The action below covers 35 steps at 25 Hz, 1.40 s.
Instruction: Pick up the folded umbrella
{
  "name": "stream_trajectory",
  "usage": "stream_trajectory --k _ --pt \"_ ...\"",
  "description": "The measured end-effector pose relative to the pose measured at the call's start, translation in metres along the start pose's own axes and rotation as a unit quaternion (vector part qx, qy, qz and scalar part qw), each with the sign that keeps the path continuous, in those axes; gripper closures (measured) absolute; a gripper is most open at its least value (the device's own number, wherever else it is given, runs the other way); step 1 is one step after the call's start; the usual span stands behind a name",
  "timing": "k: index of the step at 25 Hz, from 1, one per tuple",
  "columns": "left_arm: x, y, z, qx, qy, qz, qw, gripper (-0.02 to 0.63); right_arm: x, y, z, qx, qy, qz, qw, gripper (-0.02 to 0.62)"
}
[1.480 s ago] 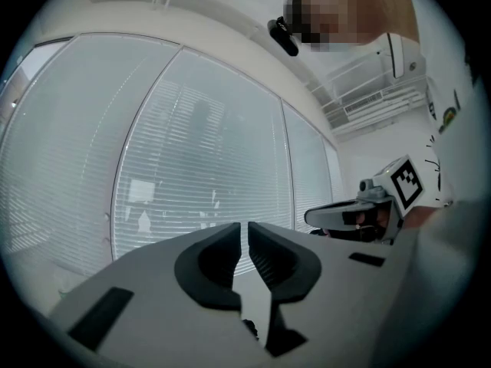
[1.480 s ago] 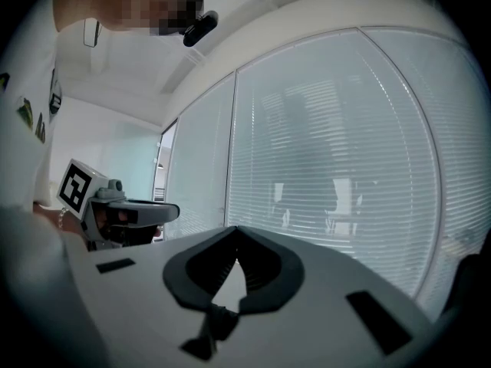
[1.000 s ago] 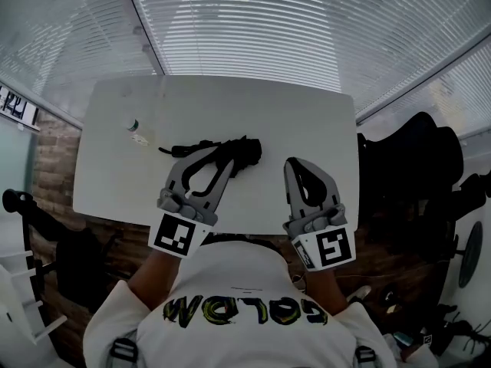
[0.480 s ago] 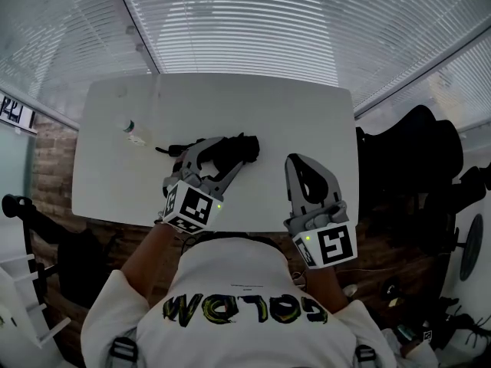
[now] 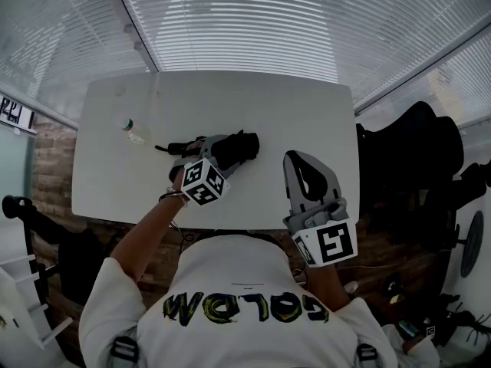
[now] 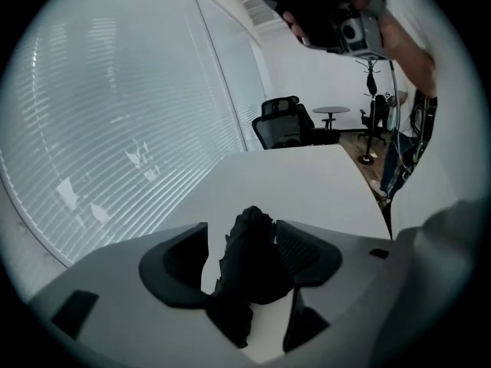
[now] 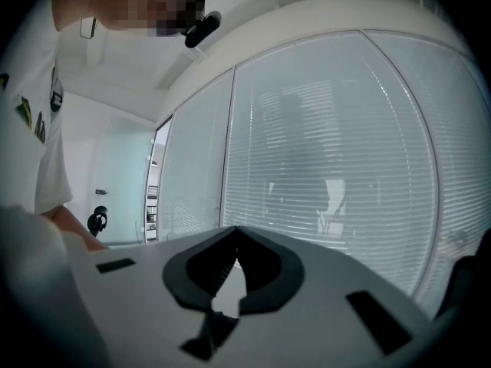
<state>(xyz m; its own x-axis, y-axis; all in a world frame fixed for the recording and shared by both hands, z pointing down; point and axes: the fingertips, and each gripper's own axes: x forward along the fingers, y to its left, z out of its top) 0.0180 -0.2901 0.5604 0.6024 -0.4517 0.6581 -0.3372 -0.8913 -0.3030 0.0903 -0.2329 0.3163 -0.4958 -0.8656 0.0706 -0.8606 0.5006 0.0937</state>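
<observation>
The folded black umbrella (image 5: 244, 146) lies on the white table (image 5: 291, 106), its strap end (image 5: 170, 147) pointing left. My left gripper (image 5: 217, 149) is tilted down over it. In the left gripper view the jaws are opening, and the umbrella (image 6: 249, 259) stands between them inside my left gripper (image 6: 242, 228). A strip of table shows between the umbrella and the left-hand jaw. My right gripper (image 5: 296, 159) hovers level over the table's near edge, to the right of the umbrella. In its own view my right gripper (image 7: 235, 230) is shut and empty.
A small bottle (image 5: 132, 131) lies near the table's left end, close to the umbrella's strap. Black office chairs (image 5: 414, 159) stand off the table's right end. Window blinds (image 5: 253, 21) run behind the far edge. The brick-pattern floor (image 5: 54, 159) shows left of the table.
My left gripper has dropped and tipped forward onto the umbrella, and its jaws have spread around it. The right gripper has stayed where it was.
</observation>
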Motion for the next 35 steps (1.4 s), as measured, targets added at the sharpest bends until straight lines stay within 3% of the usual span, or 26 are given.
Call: stream_trajectory --k 7,14,23,25,27,30,35 --pt "0.043 -0.006 -0.041 0.030 0.068 -0.030 0.9968 0.298 -0.002 0.001 0.003 -0.004 0.001 -0.002 1.000 0.583" --pt "0.078 -0.008 -0.075 0.087 0.136 -0.054 0.9853 0.264 -0.002 0.003 0.005 -0.008 0.003 -0.001 1.000 0.583" --pt "0.099 -0.011 -0.096 0.075 0.197 -0.095 0.9728 0.250 -0.003 0.004 0.001 -0.008 0.005 -0.003 1.000 0.583" --pt "0.099 -0.012 -0.096 0.069 0.204 -0.107 0.9706 0.254 -0.003 0.005 0.001 -0.007 0.005 -0.003 1.000 0.583" --pt "0.099 -0.012 -0.096 0.072 0.203 -0.106 0.9707 0.314 -0.002 0.006 0.001 -0.007 0.004 -0.002 1.000 0.583" --pt "0.096 -0.011 -0.094 0.085 0.194 -0.086 0.9734 0.353 -0.003 0.006 0.000 -0.006 0.004 -0.004 1.000 0.583" --pt "0.092 -0.010 -0.092 0.095 0.185 -0.060 0.9763 0.364 -0.007 0.004 -0.002 -0.005 0.005 -0.010 1.000 0.583"
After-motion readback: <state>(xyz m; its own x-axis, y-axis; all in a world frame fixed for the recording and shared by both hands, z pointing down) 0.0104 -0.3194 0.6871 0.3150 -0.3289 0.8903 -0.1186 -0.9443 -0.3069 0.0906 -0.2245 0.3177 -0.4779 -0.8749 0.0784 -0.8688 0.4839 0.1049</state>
